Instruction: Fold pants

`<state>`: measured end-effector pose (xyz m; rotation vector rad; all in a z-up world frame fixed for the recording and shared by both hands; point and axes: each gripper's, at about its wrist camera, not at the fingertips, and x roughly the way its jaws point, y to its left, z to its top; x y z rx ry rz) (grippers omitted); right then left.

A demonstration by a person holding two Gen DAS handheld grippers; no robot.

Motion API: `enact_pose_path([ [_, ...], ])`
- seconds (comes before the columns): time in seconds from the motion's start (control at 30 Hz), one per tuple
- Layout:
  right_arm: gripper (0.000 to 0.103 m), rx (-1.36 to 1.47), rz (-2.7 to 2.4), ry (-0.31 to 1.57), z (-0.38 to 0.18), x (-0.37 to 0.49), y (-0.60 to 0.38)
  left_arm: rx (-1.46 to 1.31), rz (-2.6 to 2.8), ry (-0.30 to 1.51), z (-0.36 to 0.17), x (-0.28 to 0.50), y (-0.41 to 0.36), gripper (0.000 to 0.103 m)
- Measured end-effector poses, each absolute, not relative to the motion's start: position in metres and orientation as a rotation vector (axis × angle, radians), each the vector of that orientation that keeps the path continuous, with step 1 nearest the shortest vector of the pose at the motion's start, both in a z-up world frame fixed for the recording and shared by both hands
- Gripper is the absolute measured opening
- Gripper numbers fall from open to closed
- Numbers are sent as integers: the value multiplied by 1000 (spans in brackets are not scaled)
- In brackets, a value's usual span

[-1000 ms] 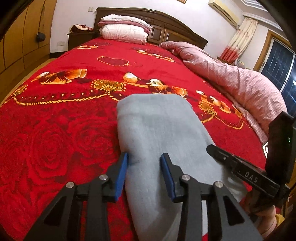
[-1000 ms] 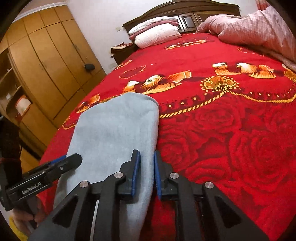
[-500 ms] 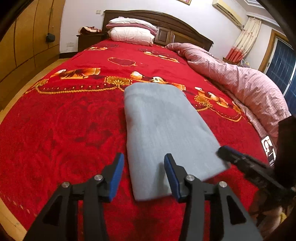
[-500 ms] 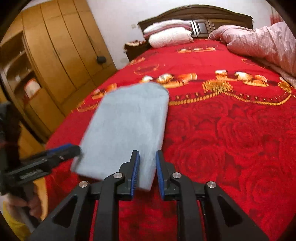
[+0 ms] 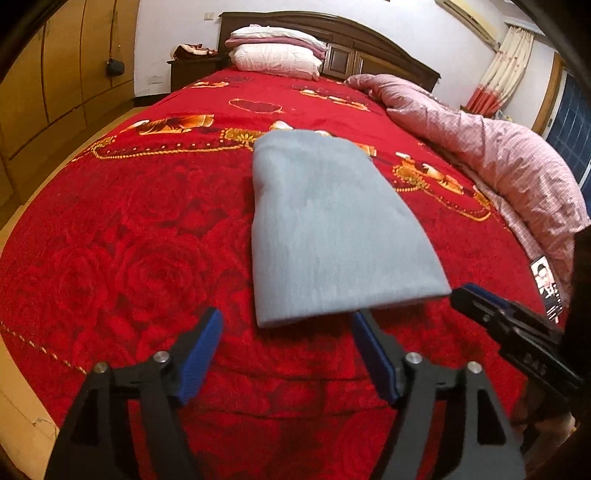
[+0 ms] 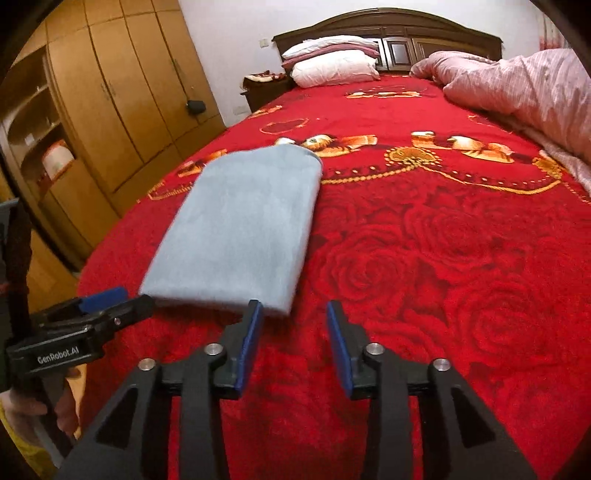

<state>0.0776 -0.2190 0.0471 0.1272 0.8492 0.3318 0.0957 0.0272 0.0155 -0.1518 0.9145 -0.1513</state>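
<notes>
Above the bedspread, both tongs hover (jaws spread) near folded pants.

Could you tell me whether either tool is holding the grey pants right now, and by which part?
Nothing is held. The left tool and right tool are both open, just short of the folded pants.

Both wrist views look low from the foot of the bed toward its headboard.

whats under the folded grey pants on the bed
The folded grey pants lie flat on the red bedspread. Its rose pattern shows all around them; whatever lies directly beneath is covered, so I cannot tell.
</notes>
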Motion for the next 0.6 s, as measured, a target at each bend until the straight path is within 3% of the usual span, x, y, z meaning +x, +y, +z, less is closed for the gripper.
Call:
enact_pose_path([
  [0.07, 54, 77, 300, 864, 44, 73, -217, -140, -130, 933, 10, 94, 23, 87],
  [0.27, 76, -61, 250, 860, 32, 60, -207, -112, -80, 981, -10, 93, 16, 95],
  [0.6, 82, -51, 201, 894, 7, 65, -212, -85, -72, 1008, -28, 97, 9, 103],
])
